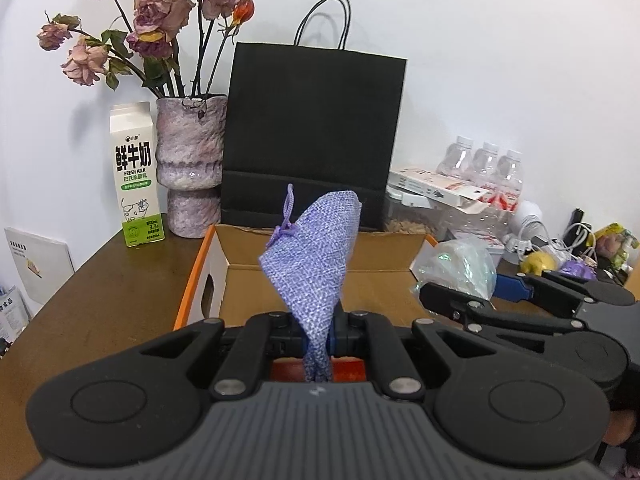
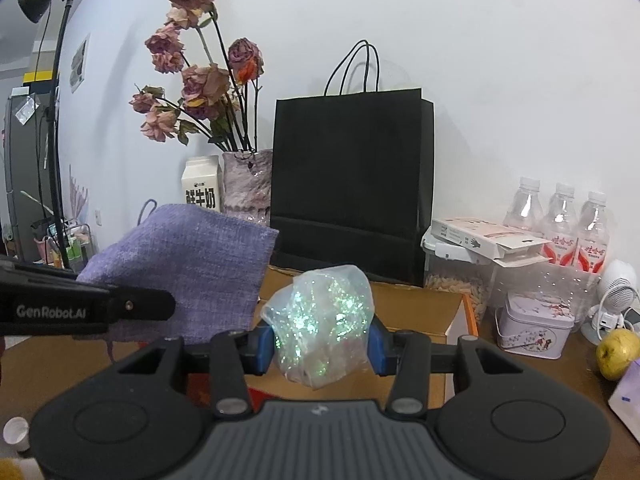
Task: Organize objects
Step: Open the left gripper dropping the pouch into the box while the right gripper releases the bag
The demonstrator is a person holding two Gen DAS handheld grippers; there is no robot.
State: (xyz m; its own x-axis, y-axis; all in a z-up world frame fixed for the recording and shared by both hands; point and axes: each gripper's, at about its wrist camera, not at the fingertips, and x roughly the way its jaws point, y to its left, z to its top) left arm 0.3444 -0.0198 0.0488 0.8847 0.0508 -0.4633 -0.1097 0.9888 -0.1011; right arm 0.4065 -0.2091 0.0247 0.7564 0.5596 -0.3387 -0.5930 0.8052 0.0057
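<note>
Left gripper (image 1: 318, 336) clamped on purple pouch (image 1: 316, 256); right gripper (image 2: 320, 344) clamped on glitter bag (image 2: 320, 320), both above cardboard box (image 1: 240, 280).

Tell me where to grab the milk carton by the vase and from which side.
Grip the milk carton across its flat side panels at mid-height, coming in from the front. It stands upright near the wall, and the vase sits close on its right, so a wider side approach looks cramped. Both grippers are full, so one must unload first.
</note>
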